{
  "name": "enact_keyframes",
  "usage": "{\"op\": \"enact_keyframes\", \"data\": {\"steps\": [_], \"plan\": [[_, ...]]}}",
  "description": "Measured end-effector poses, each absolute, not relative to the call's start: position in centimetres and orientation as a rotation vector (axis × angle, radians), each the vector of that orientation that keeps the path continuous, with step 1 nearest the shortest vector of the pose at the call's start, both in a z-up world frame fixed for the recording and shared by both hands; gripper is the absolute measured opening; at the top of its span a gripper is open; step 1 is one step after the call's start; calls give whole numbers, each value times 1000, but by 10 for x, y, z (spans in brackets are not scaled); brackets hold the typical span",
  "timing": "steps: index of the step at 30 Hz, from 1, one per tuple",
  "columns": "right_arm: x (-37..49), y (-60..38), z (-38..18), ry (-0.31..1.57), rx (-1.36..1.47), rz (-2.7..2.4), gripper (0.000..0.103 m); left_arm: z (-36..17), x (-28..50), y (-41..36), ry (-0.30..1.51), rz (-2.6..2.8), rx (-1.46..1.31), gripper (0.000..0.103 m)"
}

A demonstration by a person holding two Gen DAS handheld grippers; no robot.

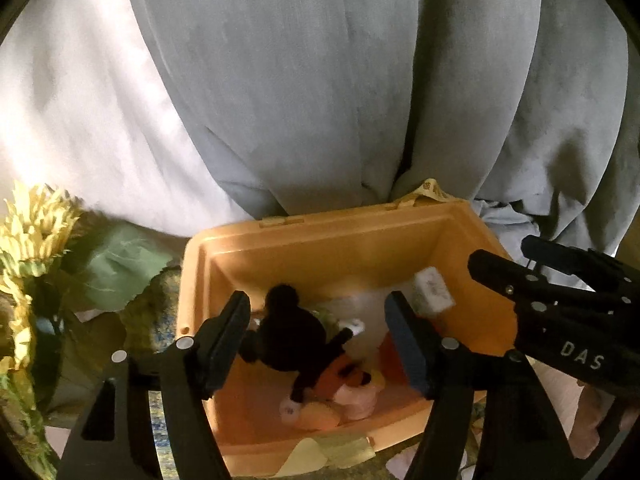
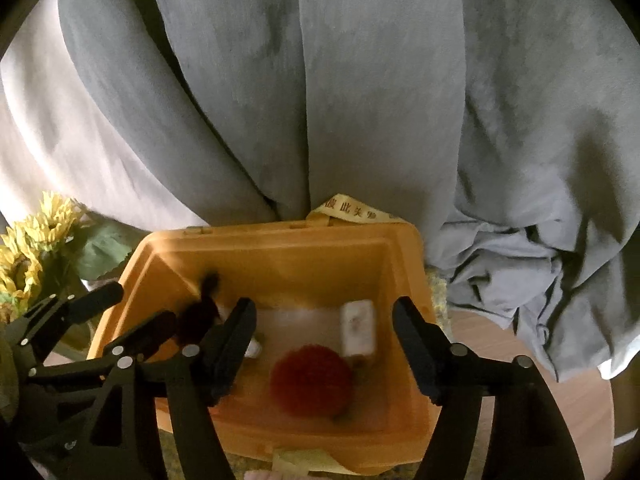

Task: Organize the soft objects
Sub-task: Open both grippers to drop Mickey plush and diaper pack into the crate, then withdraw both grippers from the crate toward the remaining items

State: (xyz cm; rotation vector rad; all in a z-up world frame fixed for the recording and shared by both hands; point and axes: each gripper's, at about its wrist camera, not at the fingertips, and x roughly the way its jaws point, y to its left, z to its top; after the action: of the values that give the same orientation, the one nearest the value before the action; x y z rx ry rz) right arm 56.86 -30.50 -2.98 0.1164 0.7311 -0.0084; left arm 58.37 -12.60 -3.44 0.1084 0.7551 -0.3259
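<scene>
We hold both the left gripper (image 1: pixel 318 338) and the right gripper (image 2: pixel 326 344) wide open and empty above the orange bin (image 2: pixel 280 240), where the mouse plush (image 1: pixel 298 344) lies at 9 o'clock of the red fuzzy ball (image 2: pixel 312 380), so we judge the placing finished and next must withdraw for another soft object.

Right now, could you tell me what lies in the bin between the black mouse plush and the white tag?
In the right wrist view, the bare pale floor of the bin lies between the plush and the tag; the red ball sits nearer the camera.
</scene>
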Motion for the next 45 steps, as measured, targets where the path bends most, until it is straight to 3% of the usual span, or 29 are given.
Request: {"op": "enact_keyframes", "data": {"steps": [14,25,45], "plan": [[520,-302,-3,657,110,-34,80,9,518,-104,573,-193,145,89],[458,-303,9,584,66,-125,87,19,460,-90,509,-197,143,90],[375,-305,-8,592,29,-166,87,0,385,-100,497,-272,220,91]]}}
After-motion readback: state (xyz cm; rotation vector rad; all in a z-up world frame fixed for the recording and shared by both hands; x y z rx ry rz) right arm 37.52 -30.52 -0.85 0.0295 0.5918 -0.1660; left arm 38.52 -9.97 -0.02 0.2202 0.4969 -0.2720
